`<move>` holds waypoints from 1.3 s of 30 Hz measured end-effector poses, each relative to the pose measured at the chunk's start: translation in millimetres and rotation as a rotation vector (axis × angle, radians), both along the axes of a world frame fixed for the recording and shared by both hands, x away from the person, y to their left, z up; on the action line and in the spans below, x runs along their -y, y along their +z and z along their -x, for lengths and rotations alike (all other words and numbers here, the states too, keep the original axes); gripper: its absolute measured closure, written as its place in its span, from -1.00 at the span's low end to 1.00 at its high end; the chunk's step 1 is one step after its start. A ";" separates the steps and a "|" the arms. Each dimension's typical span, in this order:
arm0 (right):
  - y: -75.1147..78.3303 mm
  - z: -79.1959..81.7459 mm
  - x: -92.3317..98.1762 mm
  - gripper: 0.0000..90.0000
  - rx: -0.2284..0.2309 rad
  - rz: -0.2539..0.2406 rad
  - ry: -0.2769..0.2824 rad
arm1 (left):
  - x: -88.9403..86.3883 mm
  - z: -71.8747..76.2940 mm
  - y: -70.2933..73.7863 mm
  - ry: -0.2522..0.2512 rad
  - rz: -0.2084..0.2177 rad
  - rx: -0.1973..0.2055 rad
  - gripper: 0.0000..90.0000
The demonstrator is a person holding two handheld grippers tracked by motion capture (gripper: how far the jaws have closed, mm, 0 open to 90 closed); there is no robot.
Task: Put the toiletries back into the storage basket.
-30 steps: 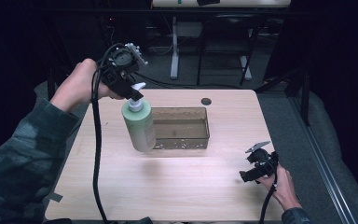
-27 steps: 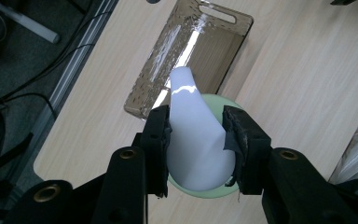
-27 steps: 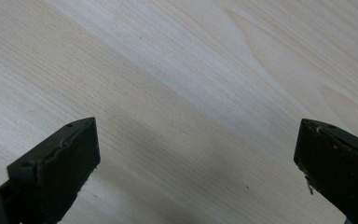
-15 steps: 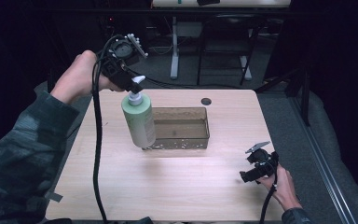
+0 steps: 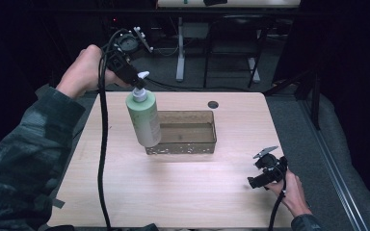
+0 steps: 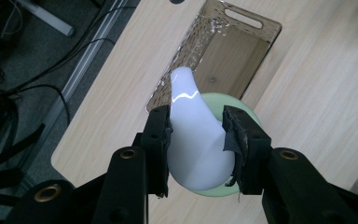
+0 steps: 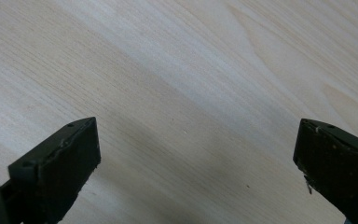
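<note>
A pale green pump bottle (image 5: 144, 119) with a white pump head (image 6: 193, 126) hangs in the air, tilted, just left of a clear brown bin (image 5: 192, 147). My left gripper (image 5: 136, 83) is shut on the white pump head and holds the bottle up by it. In the left gripper view (image 6: 196, 135) both black pads press the pump's sides, and the bin (image 6: 223, 51) lies below and ahead. My right gripper (image 5: 261, 175) rests low at the table's front right, its jaws wide apart over bare wood (image 7: 196, 154) with nothing between them.
The light wooden table (image 5: 183, 192) has a round cable hole (image 5: 213, 104) near its far edge. The left gripper's black cable (image 5: 101, 159) trails down across the table's left side. Dark floor and table legs lie beyond the far edge.
The left gripper has carried the bottle slightly up and toward the far side, and the bottle now hangs more tilted. The right gripper has stayed put.
</note>
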State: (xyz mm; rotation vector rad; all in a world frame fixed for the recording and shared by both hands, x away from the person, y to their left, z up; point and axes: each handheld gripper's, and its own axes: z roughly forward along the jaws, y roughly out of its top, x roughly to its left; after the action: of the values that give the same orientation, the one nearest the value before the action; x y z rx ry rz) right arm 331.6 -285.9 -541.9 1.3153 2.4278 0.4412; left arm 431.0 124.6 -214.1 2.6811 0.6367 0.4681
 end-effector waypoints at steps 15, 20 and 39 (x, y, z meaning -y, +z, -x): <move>1.2 0.5 0.0 -1.00 0.004 0.006 0.008 | 2.1 -16.8 1.8 0.011 0.020 -0.010 0.41; 0.9 0.4 0.0 -1.00 0.001 0.007 0.003 | 2.4 -23.6 -1.7 0.015 0.017 -0.023 0.41; 0.6 0.4 0.2 -0.99 0.006 0.017 0.010 | 5.5 -33.0 -8.7 0.038 0.018 0.008 0.41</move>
State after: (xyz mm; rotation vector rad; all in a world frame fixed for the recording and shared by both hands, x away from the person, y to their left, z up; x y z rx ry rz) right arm 331.2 -286.1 -541.3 1.2928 2.4289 0.4254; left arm 464.0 119.1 -222.8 2.6530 0.6880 0.4802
